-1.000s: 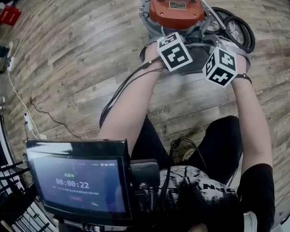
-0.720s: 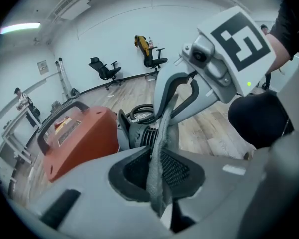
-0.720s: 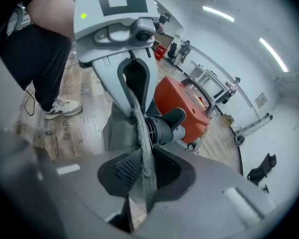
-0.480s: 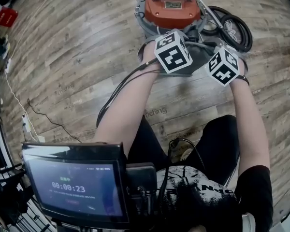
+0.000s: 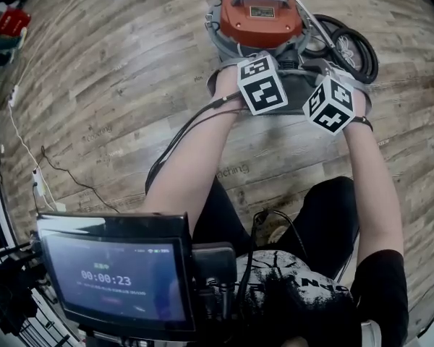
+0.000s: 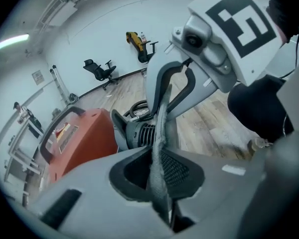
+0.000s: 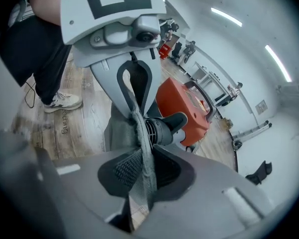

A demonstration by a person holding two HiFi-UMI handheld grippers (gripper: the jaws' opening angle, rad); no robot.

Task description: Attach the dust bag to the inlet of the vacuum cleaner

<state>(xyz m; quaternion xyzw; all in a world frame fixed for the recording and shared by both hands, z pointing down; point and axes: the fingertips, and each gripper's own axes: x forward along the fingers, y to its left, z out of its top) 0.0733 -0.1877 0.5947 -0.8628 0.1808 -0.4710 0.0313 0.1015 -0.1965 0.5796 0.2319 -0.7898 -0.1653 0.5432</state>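
Note:
The orange-topped vacuum cleaner (image 5: 260,11) stands on the wood floor, with its black ribbed inlet (image 6: 141,133) facing me. Between both grippers hangs the grey dust bag (image 5: 298,87), right in front of the inlet (image 7: 162,128). My left gripper (image 6: 159,166) is shut on the bag's fabric edge (image 6: 162,133); its jaws have just been closing on that fabric. On the other side my right gripper (image 7: 142,173) is shut on the bag's edge (image 7: 139,128) too. In the head view the marker cubes hide both grippers' jaws, left (image 5: 262,85) and right (image 5: 329,105).
A black hose (image 5: 351,43) lies coiled to the right of the vacuum. Cables trail over the floor at the left (image 5: 58,168). My knees and a mounted screen (image 5: 116,277) fill the near part of the head view. Office chairs (image 6: 102,69) stand by the far wall.
Both hands stay in place at the vacuum with the bag held between them. The left gripper's cube has rolled slightly.

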